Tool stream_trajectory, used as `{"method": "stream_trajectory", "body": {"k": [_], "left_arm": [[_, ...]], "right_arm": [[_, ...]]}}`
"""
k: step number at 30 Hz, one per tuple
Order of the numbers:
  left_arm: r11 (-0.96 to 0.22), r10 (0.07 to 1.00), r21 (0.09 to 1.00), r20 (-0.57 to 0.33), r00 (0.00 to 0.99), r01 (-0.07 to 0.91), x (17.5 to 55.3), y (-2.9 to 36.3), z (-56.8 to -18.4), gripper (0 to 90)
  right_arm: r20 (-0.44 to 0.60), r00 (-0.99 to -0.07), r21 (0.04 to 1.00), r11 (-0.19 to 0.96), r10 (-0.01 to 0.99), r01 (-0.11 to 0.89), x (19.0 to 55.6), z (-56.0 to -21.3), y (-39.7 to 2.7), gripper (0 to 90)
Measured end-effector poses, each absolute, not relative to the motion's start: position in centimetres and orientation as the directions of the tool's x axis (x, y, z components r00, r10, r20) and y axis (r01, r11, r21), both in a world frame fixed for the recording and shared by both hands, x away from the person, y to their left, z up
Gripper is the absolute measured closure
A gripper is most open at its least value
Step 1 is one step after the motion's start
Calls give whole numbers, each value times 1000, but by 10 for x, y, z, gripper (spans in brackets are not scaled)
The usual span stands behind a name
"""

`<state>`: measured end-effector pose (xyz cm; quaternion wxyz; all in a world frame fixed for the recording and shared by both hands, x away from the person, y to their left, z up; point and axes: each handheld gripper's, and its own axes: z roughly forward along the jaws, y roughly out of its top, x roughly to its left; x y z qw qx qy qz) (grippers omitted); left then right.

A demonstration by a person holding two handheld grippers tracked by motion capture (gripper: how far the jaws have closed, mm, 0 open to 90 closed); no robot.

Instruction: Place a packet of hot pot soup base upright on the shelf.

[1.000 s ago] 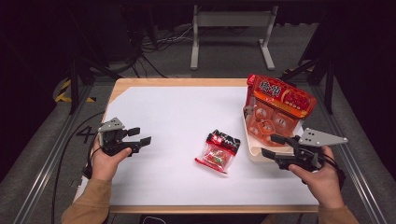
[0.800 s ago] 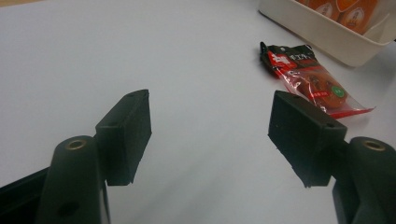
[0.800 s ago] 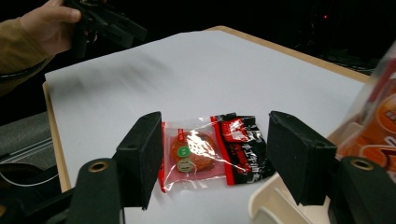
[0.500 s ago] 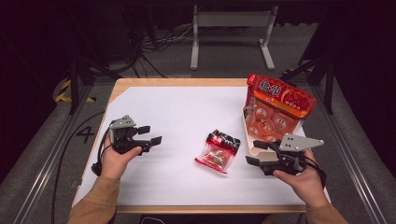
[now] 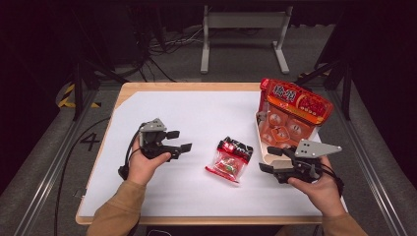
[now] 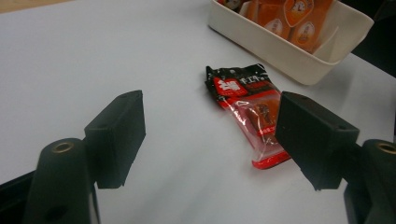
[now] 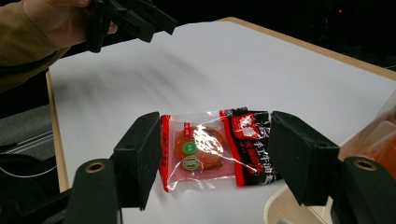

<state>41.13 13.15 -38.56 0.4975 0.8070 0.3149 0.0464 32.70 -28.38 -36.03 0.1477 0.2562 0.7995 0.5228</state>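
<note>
Two grippers are in hand, one per hand, both low over the white sheet that covers the table [image 5: 196, 113]. Left gripper [image 5: 178, 140]: jaws have just been opening and now stand wide apart, with nothing between them; they point toward the middle of the table. Right gripper [image 5: 269, 158]: jaws likewise spread wide and holding nothing, pointing leftward toward the same spot.

One packet [image 5: 229, 159] lies flat on the sheet between the two grippers, apart from both and nearer the right one. It is a clear sachet with red edges and a black-and-red printed end, and a round orange piece shows through the film. In the left gripper view the packet [image 6: 250, 112] lies ahead of the jaws, partly behind the right-hand jaw. In the right gripper view the packet [image 7: 212, 149] lies crosswise just beyond the jaw tips, framed by the gap between them, untouched by either pad.

One cream tray [image 5: 263, 152] stands at the right edge of the sheet, just beyond the right gripper and close to the packet. One large red bag [image 5: 295, 103] stands upright in the tray, with orange packs visible below it; their count cannot be told.

One left hand [image 7: 56, 21] with its gripper appears at the far side of the sheet in the right gripper view.
</note>
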Motion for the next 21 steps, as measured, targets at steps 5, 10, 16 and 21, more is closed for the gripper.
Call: {"method": "stream_trajectory", "body": {"k": [5, 10, 16, 21], "left_arm": [[-322, 529, 828, -244, 813, 458, 413, 113, -389, 256], [-339, 509, 823, -247, 825, 456, 417, 94, -392, 257], [-355, 496, 818, -246, 833, 453, 420, 76, -405, 297], [-384, 484, 791, -266, 833, 476, 419, 67, -420, 293]], "right_arm": [[31, -822, 912, 321, 569, 257, 327, -361, -285, 355], [34, -820, 913, 315, 571, 258, 327, -360, -286, 353], [35, -820, 914, 314, 571, 257, 327, -361, -286, 345], [34, -817, 915, 311, 575, 257, 327, -361, -289, 345]]}}
